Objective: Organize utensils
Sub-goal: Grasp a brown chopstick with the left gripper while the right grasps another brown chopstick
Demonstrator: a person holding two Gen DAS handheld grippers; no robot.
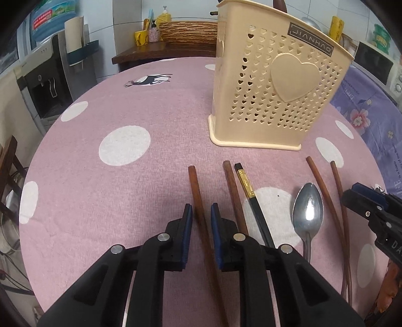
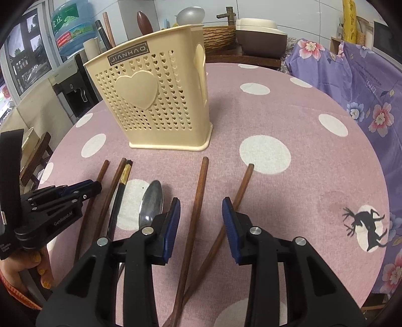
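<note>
The cream holder [image 2: 160, 100] stands upright on the pink cloth [image 1: 125, 100], with a few handles poking from its top. Before it lie brown chopsticks [image 2: 196, 213], a black one [image 1: 251, 196] and a spoon [image 1: 307, 211]. Both claws tilt downward: the left gripper [image 1: 201, 213] straddles one chopstick [image 1: 198, 198], gaps visible beside it; the right gripper [image 2: 201, 208] hangs released around another.

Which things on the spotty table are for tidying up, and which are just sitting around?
For the job: wooden chopsticks, black chopstick, spoon, cream holder, left gripper, right gripper.

Just around: water dispenser, wicker basket, flowered purple cloth, yellow soap bottle.
</note>
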